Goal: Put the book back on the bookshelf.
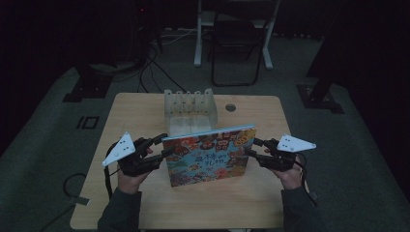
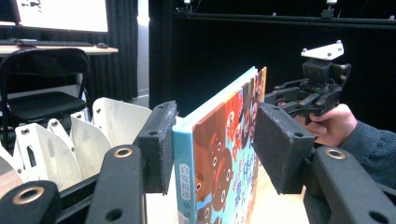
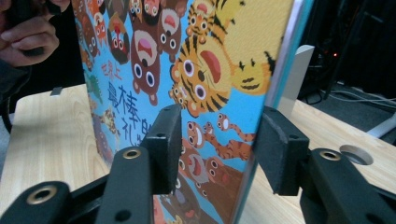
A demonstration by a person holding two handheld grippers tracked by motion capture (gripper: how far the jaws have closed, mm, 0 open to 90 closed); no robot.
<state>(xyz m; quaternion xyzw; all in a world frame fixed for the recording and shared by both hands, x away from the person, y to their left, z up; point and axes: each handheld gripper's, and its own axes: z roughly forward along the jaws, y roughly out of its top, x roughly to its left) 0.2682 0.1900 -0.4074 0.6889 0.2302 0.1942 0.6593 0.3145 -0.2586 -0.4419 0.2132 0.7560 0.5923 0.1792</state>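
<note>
A picture book (image 1: 208,154) with a blue cover full of cartoon animals stands upright on the wooden table (image 1: 145,203), between both grippers. My left gripper (image 1: 167,145) is around its spine edge. In the left gripper view the book (image 2: 215,154) sits slanted in the left gripper (image 2: 210,140), with one pad on the spine corner and the other on the front cover. My right gripper (image 1: 252,146) straddles the opposite edge. In the right gripper view the book (image 3: 210,70) passes between the right gripper (image 3: 219,140) jaws, which stand a little off the covers.
A white slotted rack (image 1: 188,111) stands just behind the book at the table's far middle. A round cable hole (image 1: 230,107) lies to its right. A folding chair (image 1: 237,43) and cables are on the floor beyond the table.
</note>
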